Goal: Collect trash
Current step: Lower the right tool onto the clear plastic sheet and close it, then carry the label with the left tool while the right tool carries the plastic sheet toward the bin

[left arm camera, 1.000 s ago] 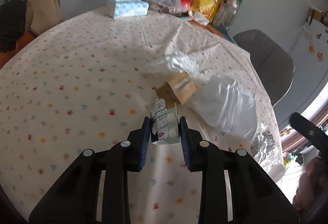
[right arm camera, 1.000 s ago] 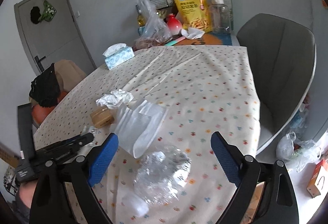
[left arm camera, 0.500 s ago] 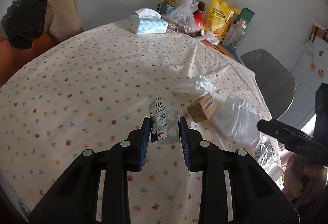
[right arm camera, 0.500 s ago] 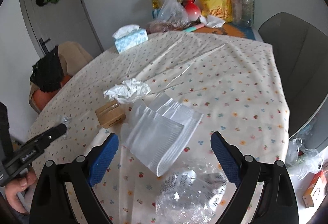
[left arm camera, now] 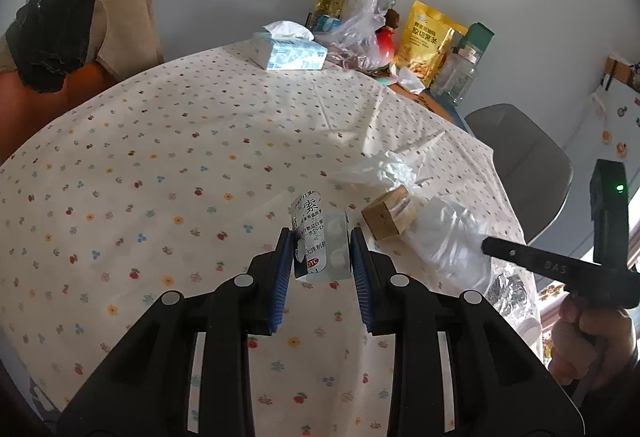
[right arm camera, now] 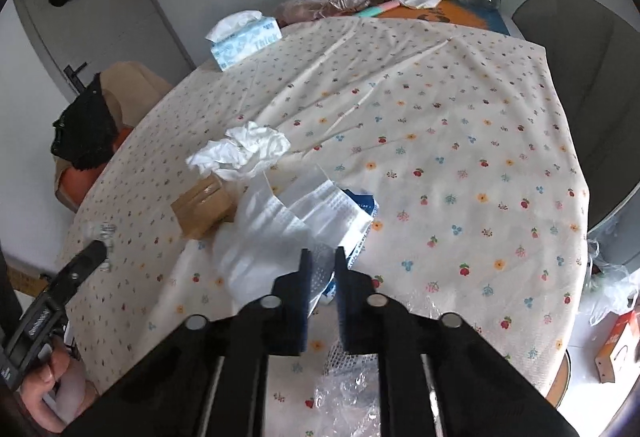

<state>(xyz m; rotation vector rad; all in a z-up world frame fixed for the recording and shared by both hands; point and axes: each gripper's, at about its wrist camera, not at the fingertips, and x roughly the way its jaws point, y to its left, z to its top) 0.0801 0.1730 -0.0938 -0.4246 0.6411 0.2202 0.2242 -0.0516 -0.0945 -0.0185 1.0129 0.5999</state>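
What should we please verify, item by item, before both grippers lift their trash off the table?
1. Left gripper jaws clamp the silver printed blister pack: ok.
2. Right gripper jaws closed on the clear plastic bag: ok, though only an edge is pinched.
3. Bag free of the small brown cardboard box: cannot tell; they touch or overlap.
4. Crumpled white tissue collected: not ok; it lies on the floral tablecloth.
5. Crinkled clear wrapper collected: not ok.
6. Trash bin in sight: not ok; no bin is visible.
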